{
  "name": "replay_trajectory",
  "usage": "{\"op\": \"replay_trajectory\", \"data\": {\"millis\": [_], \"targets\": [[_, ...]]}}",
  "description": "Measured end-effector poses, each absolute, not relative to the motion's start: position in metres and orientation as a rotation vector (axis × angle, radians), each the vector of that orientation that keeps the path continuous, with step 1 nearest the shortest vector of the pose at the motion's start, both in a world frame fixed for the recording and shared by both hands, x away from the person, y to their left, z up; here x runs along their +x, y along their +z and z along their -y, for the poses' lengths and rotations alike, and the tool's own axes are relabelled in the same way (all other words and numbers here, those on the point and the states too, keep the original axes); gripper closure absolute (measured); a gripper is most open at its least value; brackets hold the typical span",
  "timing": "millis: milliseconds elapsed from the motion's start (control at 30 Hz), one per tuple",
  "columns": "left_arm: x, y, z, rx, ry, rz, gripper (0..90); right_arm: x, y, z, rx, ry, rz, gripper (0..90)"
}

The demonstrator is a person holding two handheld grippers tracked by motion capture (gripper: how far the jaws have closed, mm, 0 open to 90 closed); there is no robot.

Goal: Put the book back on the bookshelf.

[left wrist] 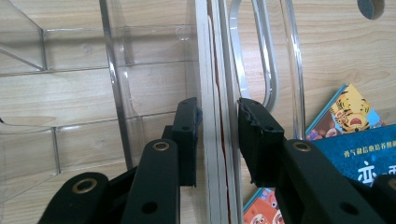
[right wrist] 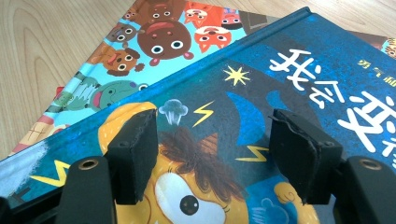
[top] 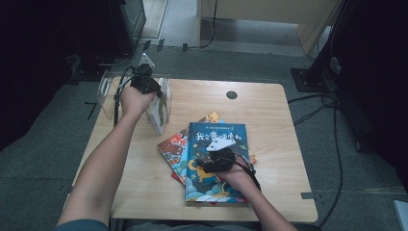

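At the table's back left stands a clear acrylic book holder with a thin book upright in it. My left gripper straddles that book's edge; the left pad lies against it and the right pad stands just off it, so the jaws are open. A blue picture book tops a loose pile near the front. Low over its cover hovers my right gripper, open with nothing between its pads.
Under the blue book lie an animal-faces book and a tiger-cover book. A dark round hole marks the wooden table at the back. Cables and stand bases sit on the floor around it.
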State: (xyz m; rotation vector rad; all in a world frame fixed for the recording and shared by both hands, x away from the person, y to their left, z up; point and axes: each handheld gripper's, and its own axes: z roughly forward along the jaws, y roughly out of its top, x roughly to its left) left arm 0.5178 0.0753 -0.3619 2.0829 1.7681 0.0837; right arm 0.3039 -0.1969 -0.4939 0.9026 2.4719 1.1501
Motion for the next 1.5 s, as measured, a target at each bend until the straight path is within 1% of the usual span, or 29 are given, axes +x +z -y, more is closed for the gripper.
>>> {"op": "replay_trajectory", "data": {"millis": [533,1200,1500], "targets": [[0.515,-0.356,-0.082,2.074,0.083,-1.752,66.0,0.304,-0.494,0.197,0.903,1.15,-2.472,32.5],[0.509,-0.348,-0.088,2.08,0.11,-1.709,64.4,0.304,-0.494,0.197,0.904,1.15,-2.472,32.5],[0.494,-0.344,-0.099,2.08,0.096,-1.651,60.2,0.304,-0.494,0.197,0.908,1.15,-2.473,32.5]]}}
